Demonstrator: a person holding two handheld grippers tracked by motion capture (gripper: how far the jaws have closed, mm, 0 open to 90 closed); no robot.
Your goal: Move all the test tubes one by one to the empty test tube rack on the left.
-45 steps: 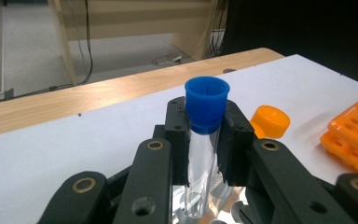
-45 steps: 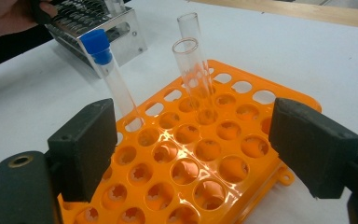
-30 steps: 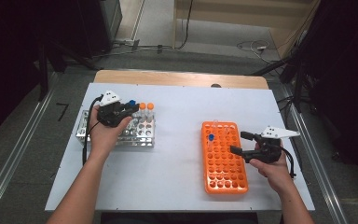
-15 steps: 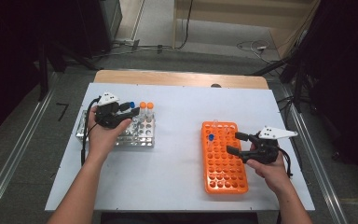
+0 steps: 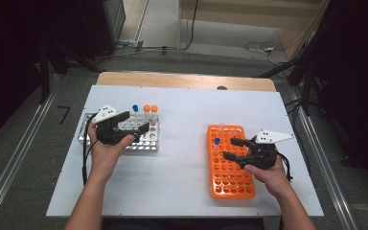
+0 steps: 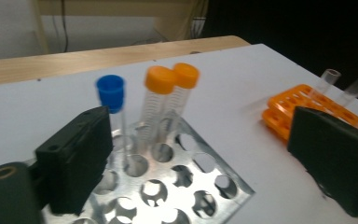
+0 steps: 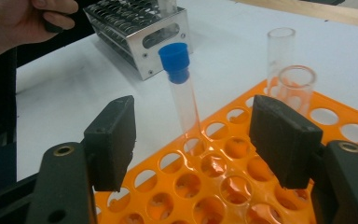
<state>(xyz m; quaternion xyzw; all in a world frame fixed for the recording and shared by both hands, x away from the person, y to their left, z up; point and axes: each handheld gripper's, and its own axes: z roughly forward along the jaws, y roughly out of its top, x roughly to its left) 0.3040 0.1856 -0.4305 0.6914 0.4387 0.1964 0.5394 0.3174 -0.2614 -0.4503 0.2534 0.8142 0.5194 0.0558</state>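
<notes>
My left gripper (image 5: 135,121) hovers over the metal rack (image 5: 146,142). Its jaws have just been opening and now stand wide, with nothing between the pads. Just beyond them a blue-capped tube (image 6: 111,93) and two orange-capped tubes (image 6: 161,81) stand upright in the metal rack (image 6: 228,186). My right gripper (image 5: 229,148) lies over the orange rack (image 5: 230,182). Its jaws have just been closing, but stay apart. A second blue-capped tube (image 7: 177,60) stands in the orange rack (image 7: 214,186) ahead of the right gripper (image 7: 196,116), between the jaws and untouched.
Two uncapped clear tubes (image 7: 296,81) stand at the orange rack's far end. The other hand (image 7: 18,23) and the metal rack (image 7: 140,28) lie beyond in the right gripper view. The white table (image 5: 187,120) stretches between the racks, its wooden edge at the back.
The left jaws went from shut to wide open and drew back left, leaving the blue-capped tube free in the metal rack. The right gripper slid left over the orange rack, its jaws narrowing.
</notes>
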